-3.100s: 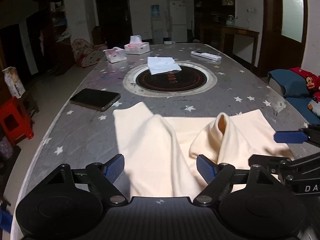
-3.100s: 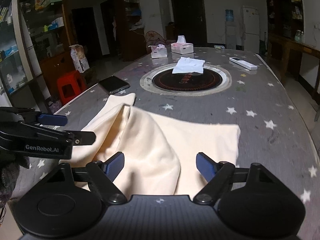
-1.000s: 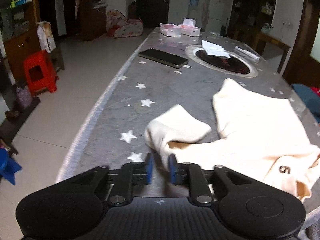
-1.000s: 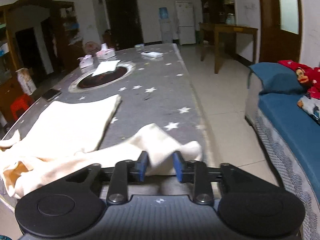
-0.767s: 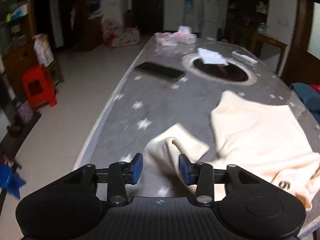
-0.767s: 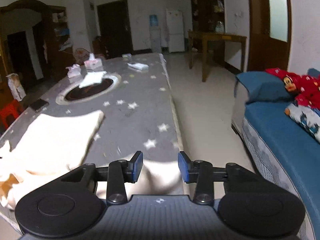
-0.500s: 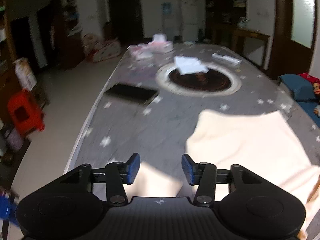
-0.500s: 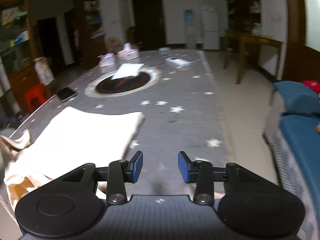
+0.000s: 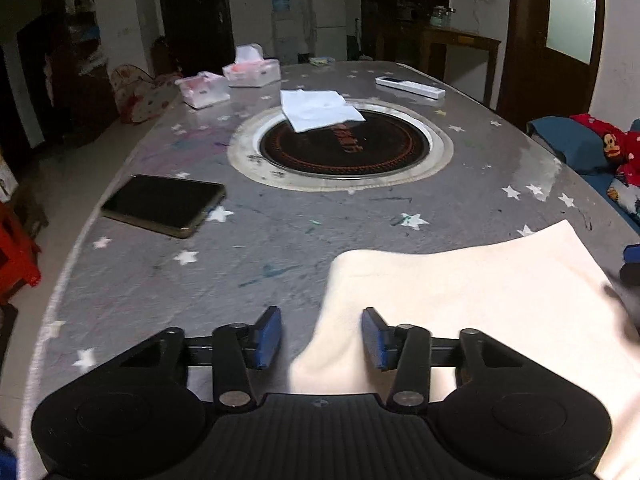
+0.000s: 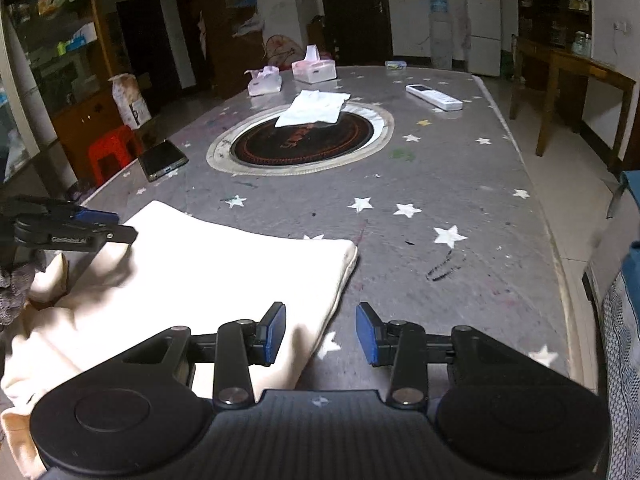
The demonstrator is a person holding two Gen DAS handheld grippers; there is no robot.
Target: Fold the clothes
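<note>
A cream garment (image 9: 472, 300) lies spread on the grey star-patterned table (image 9: 280, 240) near its front edge. In the right wrist view the cream garment (image 10: 208, 276) fills the lower left. My left gripper (image 9: 321, 336) is open and empty, hovering over the garment's left edge. It also shows from the side in the right wrist view (image 10: 96, 220). My right gripper (image 10: 321, 334) is open and empty, above the garment's right edge. Only its blue tip shows at the right edge of the left wrist view (image 9: 632, 254).
A black phone (image 9: 164, 204) lies at the table's left edge. A round black hotplate (image 9: 340, 144) with a white cloth (image 9: 316, 110) on it sits mid-table. Tissue boxes (image 9: 252, 70) and a white remote (image 9: 410, 87) lie farther back. A blue sofa (image 9: 576, 144) stands right.
Both grippers were shut on the sleeve ends a second ago, then opened and let go. They have since swung inward over the garment's body, which now lies flatter.
</note>
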